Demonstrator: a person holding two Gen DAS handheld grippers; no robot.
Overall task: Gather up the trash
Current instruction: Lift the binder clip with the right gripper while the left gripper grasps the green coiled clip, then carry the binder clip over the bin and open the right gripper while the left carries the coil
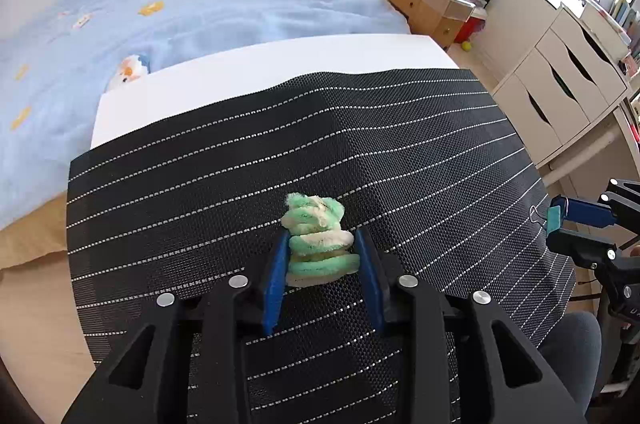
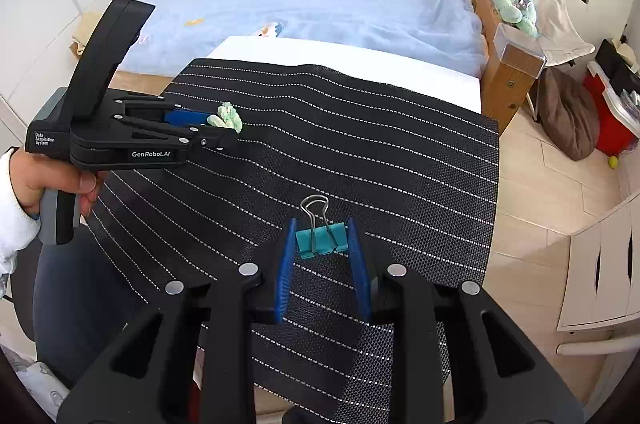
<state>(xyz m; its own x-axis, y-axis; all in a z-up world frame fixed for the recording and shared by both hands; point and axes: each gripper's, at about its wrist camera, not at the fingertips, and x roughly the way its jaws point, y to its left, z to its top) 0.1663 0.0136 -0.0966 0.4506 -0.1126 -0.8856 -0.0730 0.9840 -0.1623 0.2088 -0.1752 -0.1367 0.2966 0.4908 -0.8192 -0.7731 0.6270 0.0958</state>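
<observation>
2 grippers are each holding 1 piece of trash over the black striped mat (image 1: 400,151) that covers most of the white worktop (image 1: 240,71). The left gripper (image 1: 323,256) is clamped on a fuzzy green-and-cream wad (image 1: 318,236), its blue pads pressing on the lower coils while the frayed top is sticking out past the fingertips. In the right wrist view the wad (image 2: 229,116) is sitting at the tip of the left gripper (image 2: 224,127), close above the mat toward its far left part. The right gripper (image 2: 322,244) is clamped on a teal binder clip (image 2: 320,240) near the mat's middle, pads on the clip's 2 short ends, wire handles pointing away.

To do this step well, I judge the wad needs a straight, slow lift: it is soft and coiled, so a sideways drag across the woven mat could be snagging fibres or letting a coil unwind. Keeping the squeeze steady matters more than squeezing harder. The clip is rigid and looks securely seated.

Room for moving is good toward the far edge, where a bare white strip of worktop is showing before the bed (image 2: 320,3). The mat's right edge is overhanging the worktop toward the floor (image 2: 540,183), so a dropped piece there would be falling off. No bin is showing in either view, so I cannot tell where the trash is going.
</observation>
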